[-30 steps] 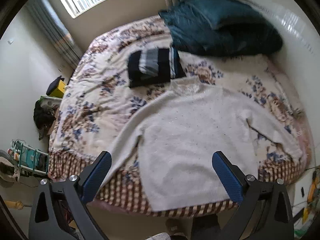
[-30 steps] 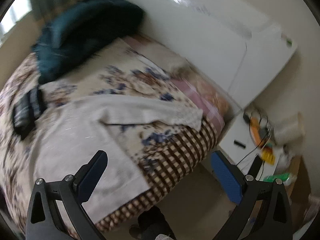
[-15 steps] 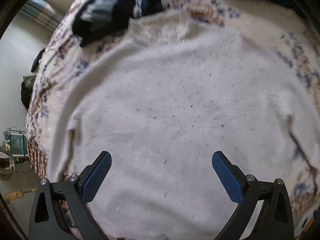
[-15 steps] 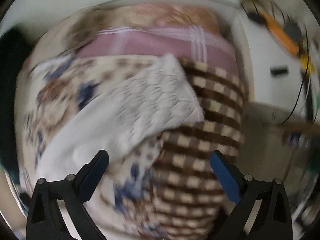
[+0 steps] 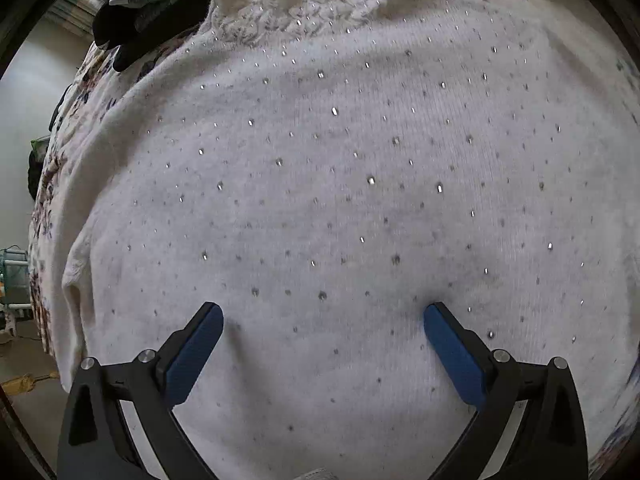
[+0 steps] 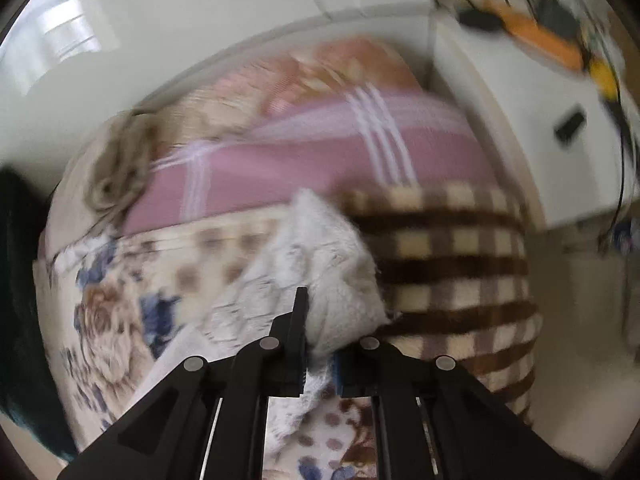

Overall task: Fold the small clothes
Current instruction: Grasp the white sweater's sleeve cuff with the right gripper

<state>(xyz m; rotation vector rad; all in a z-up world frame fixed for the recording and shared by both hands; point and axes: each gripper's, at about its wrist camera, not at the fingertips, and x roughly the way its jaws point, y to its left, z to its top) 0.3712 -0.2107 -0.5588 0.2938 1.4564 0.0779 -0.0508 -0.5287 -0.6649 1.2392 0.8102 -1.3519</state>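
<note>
The bed (image 6: 120, 288) is the biggest thing under me, its floral cover ending in a brown check border (image 6: 452, 256), with a pink sheet (image 6: 304, 152) behind that. Spread flat on the cover lies the sweater (image 5: 340, 184), white with small shiny studs. Its long axis runs from the hem near me up to the collar (image 5: 304, 8), which points away, toward the top of my left view. One sleeve (image 5: 78, 280) lies along its left edge, next to the body. A dark striped garment (image 5: 152, 4) lies just past the collar, at its left.

My left gripper (image 5: 322, 322) points steeply down at the lower body of the sweater. Its jaws stand wide apart, released, and the fingers (image 5: 448, 344) press into the knit, which dimples around the tips. Nothing is pinched between them.

My right gripper (image 6: 322, 336) is at the bed's edge, where the cuff (image 6: 328, 268) of the other sleeve lies against the check border. Its jaws have just been closing and are now clenched on that cuff, the white knit bunching up between them. This view is blurred, so finer detail I cannot tell.
</note>
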